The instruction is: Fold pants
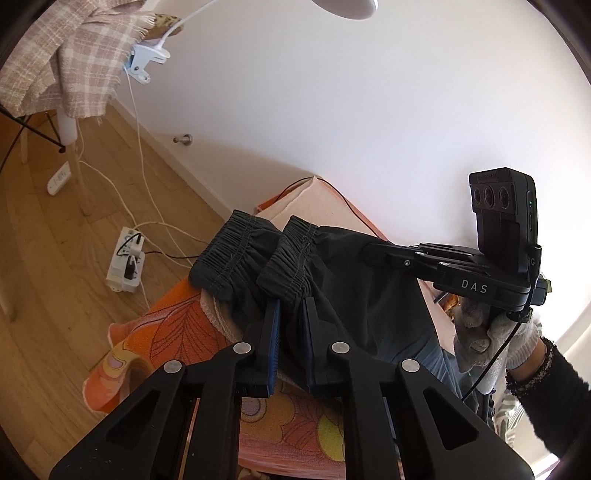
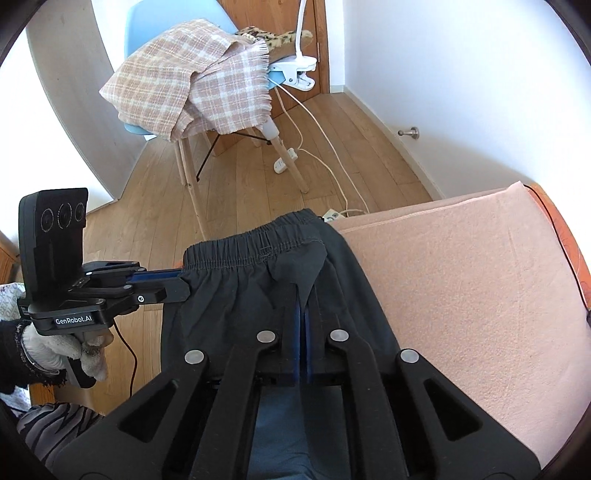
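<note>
Pants (image 2: pixel 258 280) pinched at the waistband by both closed grippers, left (image 1: pixel 290 306) and right (image 2: pixel 301 314); legs hidden

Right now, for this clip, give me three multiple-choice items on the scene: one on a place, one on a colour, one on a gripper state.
1. Where does the plaid blanket lie?
A. draped over the chair
B. on the floor
C. on the bed

2. What colour are the pants?
A. white
B. black
C. red

3. How is the right gripper?
A. wide open above the pants
B. shut on nothing
C. shut on the pants

Answers:
1 A: in the right wrist view the blanket hangs over the light blue chair across the wooden floor.
2 B: the elastic waistband and the cloth below it are black against the pink bed cover.
3 C: its blue pads meet with a fold of black cloth pinched between them; the left gripper also clamps the waistband.
</note>
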`<state>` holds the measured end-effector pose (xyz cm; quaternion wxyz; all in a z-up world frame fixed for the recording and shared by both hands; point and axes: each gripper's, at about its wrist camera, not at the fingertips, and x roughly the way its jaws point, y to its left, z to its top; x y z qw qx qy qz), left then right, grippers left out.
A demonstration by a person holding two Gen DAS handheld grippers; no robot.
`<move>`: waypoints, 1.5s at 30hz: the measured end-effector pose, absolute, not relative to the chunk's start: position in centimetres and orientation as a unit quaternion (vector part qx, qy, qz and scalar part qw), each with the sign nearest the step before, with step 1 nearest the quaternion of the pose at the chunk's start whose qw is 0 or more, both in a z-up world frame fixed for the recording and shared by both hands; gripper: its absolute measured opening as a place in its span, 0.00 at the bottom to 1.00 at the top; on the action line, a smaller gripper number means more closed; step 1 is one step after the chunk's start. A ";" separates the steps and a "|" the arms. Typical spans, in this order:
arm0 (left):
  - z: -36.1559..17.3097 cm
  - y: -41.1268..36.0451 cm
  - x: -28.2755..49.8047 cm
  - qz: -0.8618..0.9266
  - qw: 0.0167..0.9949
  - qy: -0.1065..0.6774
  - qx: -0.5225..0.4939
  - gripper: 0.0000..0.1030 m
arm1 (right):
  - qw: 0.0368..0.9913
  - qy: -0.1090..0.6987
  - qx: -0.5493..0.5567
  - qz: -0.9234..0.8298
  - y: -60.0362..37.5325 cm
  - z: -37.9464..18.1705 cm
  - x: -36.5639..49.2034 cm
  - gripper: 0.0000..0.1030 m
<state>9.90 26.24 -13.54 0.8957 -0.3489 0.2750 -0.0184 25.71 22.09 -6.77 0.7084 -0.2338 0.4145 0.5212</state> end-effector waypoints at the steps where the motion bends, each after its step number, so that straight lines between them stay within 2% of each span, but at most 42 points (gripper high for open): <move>1: -13.3 26.3 9.9 -0.020 0.899 0.270 -0.345 0.09 | 0.712 0.408 -0.236 0.520 22.3 -6.4 25.7 0.02; 7: -12.5 27.1 10.6 -0.009 0.908 0.259 -0.330 0.09 | 0.726 0.390 -0.233 0.517 24.1 -5.3 27.3 0.02; 11: -13.3 27.8 11.4 0.001 0.907 0.271 -0.323 0.09 | 0.725 0.393 -0.247 0.508 25.6 -6.8 28.4 0.02; 19: -15.0 28.8 11.4 0.012 0.896 0.297 -0.331 0.09 | 0.714 0.435 -0.247 0.491 25.7 -10.8 29.5 0.02; 25: -15.0 28.9 11.3 0.018 0.888 0.312 -0.336 0.10 | 0.729 0.453 -0.221 0.464 24.2 -10.6 30.1 0.03; 26: -14.8 28.7 11.3 0.022 0.888 0.317 -0.332 0.11 | 0.733 0.453 -0.218 0.459 23.9 -10.4 30.1 0.10; 27: -14.7 28.7 11.3 0.027 0.887 0.322 -0.329 0.21 | 0.738 0.452 -0.214 0.453 23.6 -10.0 30.2 0.26; 28: -14.6 28.7 11.2 0.032 0.886 0.326 -0.329 0.34 | 0.745 0.450 -0.206 0.447 23.1 -9.6 30.2 0.35; 29: -14.4 28.7 11.0 0.035 0.885 0.325 -0.330 0.36 | 0.750 0.448 -0.195 0.446 22.5 -9.1 30.1 0.48; 35: -12.7 29.0 10.1 0.021 0.885 0.318 -0.338 0.37 | 0.771 0.440 -0.151 0.436 17.8 -6.2 28.8 0.53; 38: -10.9 27.9 10.2 -0.003 0.893 0.319 -0.318 0.37 | 0.790 0.430 -0.136 0.415 14.5 -5.0 27.4 0.58; 41: -8.7 26.4 10.4 -0.034 0.901 0.312 -0.299 0.37 | 0.807 0.419 -0.124 0.396 10.6 -3.7 25.5 0.59; 45: -5.7 24.1 10.7 -0.079 0.908 0.300 -0.281 0.51 | 0.835 0.406 -0.091 0.360 4.7 -1.8 23.0 0.60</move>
